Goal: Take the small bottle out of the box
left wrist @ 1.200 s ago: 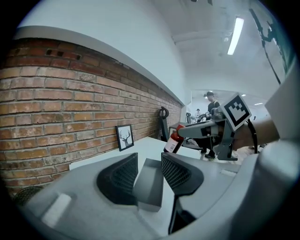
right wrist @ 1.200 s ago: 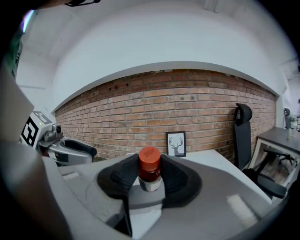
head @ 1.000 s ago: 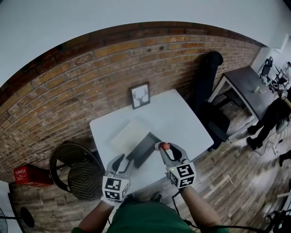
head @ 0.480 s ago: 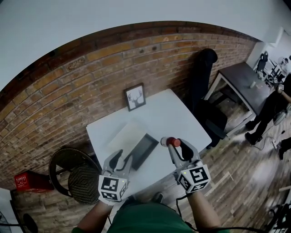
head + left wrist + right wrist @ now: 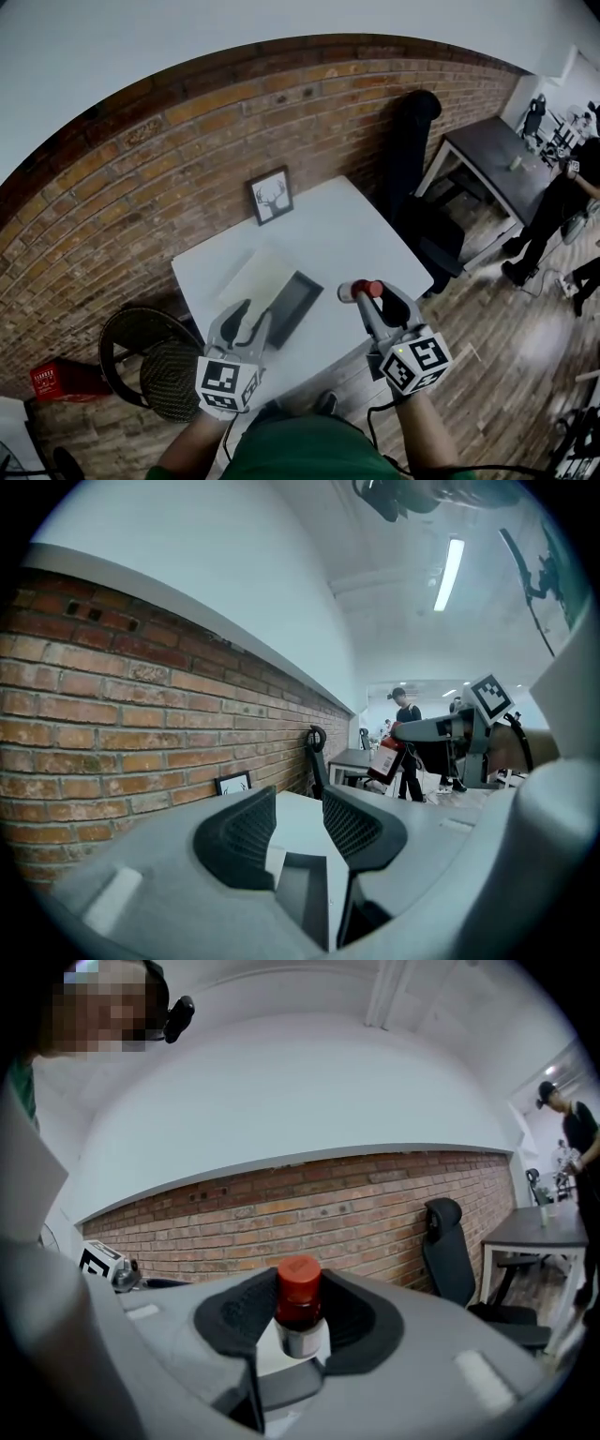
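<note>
The small bottle (image 5: 367, 289), white with a red cap, is clamped between the jaws of my right gripper (image 5: 356, 292), lifted above the white table's (image 5: 356, 234) front right part. In the right gripper view the bottle (image 5: 300, 1321) stands upright between the pads. The dark grey box (image 5: 292, 306) lies open on the table to its left, with a cream lid (image 5: 255, 276) beside it. My left gripper (image 5: 251, 321) hovers at the box's near end, jaws apart and empty; the left gripper view shows the box (image 5: 305, 892) just below its jaws.
A framed deer picture (image 5: 270, 195) leans on the brick wall at the table's back. A black office chair (image 5: 412, 141) stands to the right, a round wicker chair (image 5: 150, 356) at the left, a red crate (image 5: 52, 380) on the floor. A person (image 5: 553, 225) stands far right.
My right gripper has carried the bottle rightward, away from the box, towards the table's right front. The left gripper has shifted slightly left and stays open.
</note>
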The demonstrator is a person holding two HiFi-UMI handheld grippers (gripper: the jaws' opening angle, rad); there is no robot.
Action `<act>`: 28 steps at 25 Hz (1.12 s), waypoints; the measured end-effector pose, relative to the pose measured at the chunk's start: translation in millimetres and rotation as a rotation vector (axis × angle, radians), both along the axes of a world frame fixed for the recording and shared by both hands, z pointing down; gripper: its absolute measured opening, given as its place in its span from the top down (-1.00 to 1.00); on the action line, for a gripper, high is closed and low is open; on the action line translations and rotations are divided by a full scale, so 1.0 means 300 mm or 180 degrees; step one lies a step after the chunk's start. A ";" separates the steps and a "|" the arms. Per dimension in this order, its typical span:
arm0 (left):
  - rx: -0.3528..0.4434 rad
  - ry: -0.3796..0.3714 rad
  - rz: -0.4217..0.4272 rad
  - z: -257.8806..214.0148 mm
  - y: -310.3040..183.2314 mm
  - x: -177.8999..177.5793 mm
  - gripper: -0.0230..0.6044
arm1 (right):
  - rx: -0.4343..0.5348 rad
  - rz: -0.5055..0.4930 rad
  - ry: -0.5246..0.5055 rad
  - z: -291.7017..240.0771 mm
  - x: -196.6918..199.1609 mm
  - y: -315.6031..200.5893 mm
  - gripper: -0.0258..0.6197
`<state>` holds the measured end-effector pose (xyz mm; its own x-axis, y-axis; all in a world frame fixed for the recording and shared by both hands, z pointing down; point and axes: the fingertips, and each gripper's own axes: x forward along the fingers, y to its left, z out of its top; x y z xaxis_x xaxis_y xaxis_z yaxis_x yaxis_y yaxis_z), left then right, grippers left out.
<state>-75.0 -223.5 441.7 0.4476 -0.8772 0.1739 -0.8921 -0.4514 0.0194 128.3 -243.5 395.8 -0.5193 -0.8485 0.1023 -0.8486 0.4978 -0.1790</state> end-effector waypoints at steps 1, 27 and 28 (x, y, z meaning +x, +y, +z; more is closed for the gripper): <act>0.0000 0.0011 0.0010 -0.003 -0.003 0.004 0.40 | -0.0015 0.0010 -0.0050 -0.003 0.005 0.002 0.48; -0.0110 0.0088 0.0010 0.026 -0.003 0.005 0.40 | 0.0328 -0.0014 -0.0181 -0.144 -0.002 0.030 0.48; -0.0114 0.0090 0.0008 0.029 -0.003 0.004 0.40 | 0.0327 -0.0014 -0.0188 -0.143 -0.003 0.030 0.48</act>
